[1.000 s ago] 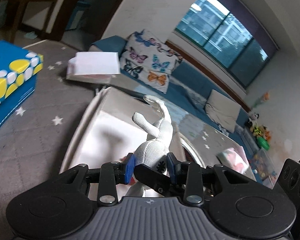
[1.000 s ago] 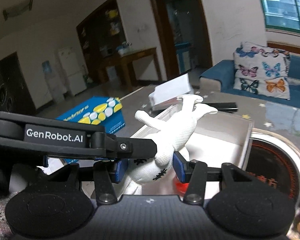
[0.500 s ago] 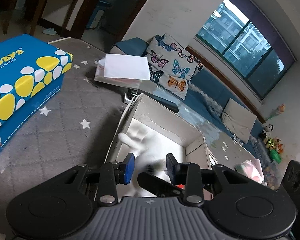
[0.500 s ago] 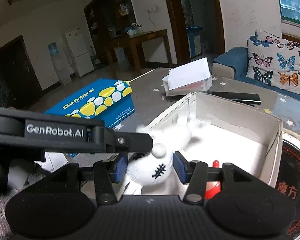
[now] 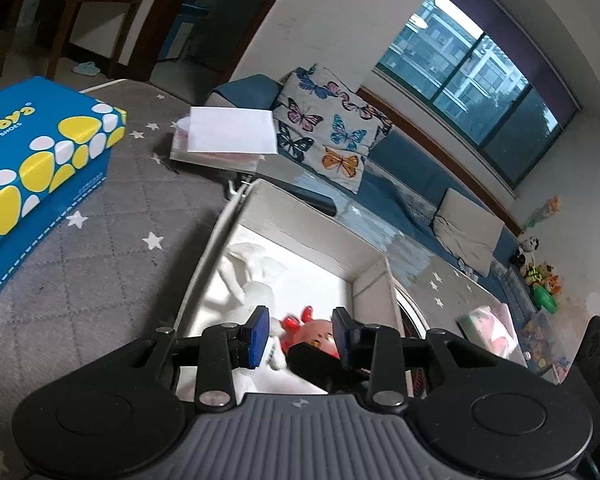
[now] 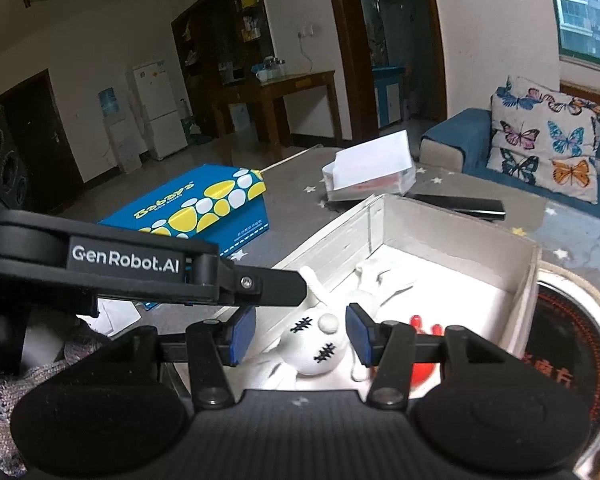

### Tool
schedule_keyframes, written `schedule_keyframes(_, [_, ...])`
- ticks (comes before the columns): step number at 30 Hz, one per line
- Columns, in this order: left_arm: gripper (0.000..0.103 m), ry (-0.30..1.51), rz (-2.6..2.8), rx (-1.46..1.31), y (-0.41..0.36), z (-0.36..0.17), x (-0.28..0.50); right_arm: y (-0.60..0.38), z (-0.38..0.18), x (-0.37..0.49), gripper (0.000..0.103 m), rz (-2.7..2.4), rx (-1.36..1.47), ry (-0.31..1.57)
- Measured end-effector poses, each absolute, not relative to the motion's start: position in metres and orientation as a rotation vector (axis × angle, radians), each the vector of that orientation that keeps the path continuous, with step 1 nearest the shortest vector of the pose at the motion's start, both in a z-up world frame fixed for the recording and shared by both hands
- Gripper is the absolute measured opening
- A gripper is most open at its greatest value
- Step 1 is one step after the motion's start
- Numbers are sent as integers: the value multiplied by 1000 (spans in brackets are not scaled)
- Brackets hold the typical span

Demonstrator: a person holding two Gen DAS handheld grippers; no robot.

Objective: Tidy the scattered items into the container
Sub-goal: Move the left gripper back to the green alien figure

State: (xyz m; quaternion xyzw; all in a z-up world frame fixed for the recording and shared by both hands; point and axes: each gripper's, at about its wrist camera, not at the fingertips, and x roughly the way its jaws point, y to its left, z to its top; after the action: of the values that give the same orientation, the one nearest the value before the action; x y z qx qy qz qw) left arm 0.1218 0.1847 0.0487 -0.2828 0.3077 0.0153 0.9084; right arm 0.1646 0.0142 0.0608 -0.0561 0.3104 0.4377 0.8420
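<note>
Container (image 6: 452, 224) — two toys inside: one white (image 6: 320, 344), one red (image 5: 314, 330).

Daylight comes in through the large window (image 5: 476, 80), and it is the brightest part of the left wrist view, while the doorway (image 6: 384, 52) and the far room in the right wrist view stay rather dim. The floor of the white box (image 6: 452, 292) is strongly lit and nearly washed out, so the white plush rabbit (image 5: 248, 276) lying there loses its outline and looks soft, slightly blurred. Both pictures have heavy fisheye distortion, with walls and window frame bending at the edges and dark corners around the frame.
</note>
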Motion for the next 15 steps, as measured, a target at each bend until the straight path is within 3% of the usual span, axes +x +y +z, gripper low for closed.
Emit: schedule_keyframes(15, [37,671,-66,-515,126,51,111,-70,65,144,52,805,-124,643])
